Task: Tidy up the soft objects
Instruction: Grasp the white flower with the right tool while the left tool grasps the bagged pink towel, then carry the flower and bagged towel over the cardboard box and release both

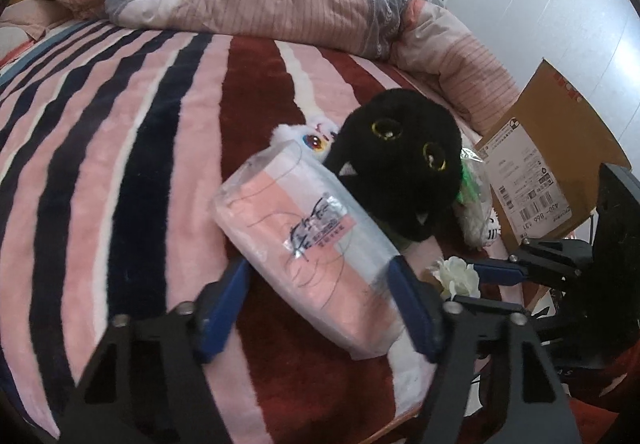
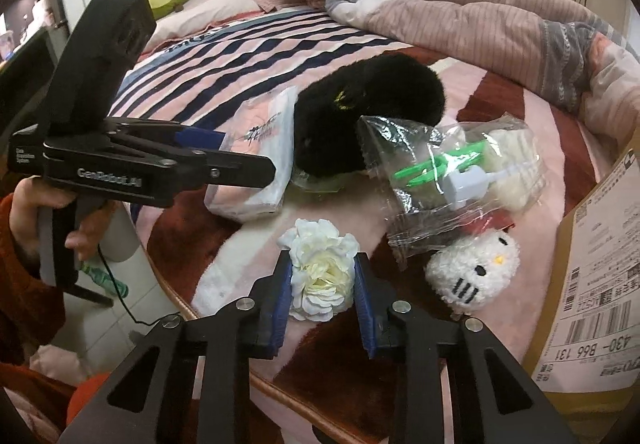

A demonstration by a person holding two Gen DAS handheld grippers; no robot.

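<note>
On the striped blanket [image 1: 120,148] near the bed's foot edge: one wrapped tissue pack [image 1: 304,244], one black plush cat [image 1: 404,160], one white flower [image 2: 320,272], one white kitten plush [image 2: 472,268], one clear bag [image 2: 452,180] of small items; left gripper [image 1: 320,280] clamps the pack's near end; right gripper [image 2: 320,284] pinches the flower; one cardboard box [image 2: 600,276] beside the right edge; blanket's left stretch lies open; rumpled duvet [image 1: 280,0] bounds the far side.

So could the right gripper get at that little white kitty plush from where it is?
Probably not right away: the right gripper has its fingers around the white flower. The kitty plush lies uncovered just beside it, so once freed, likely yes.
</note>
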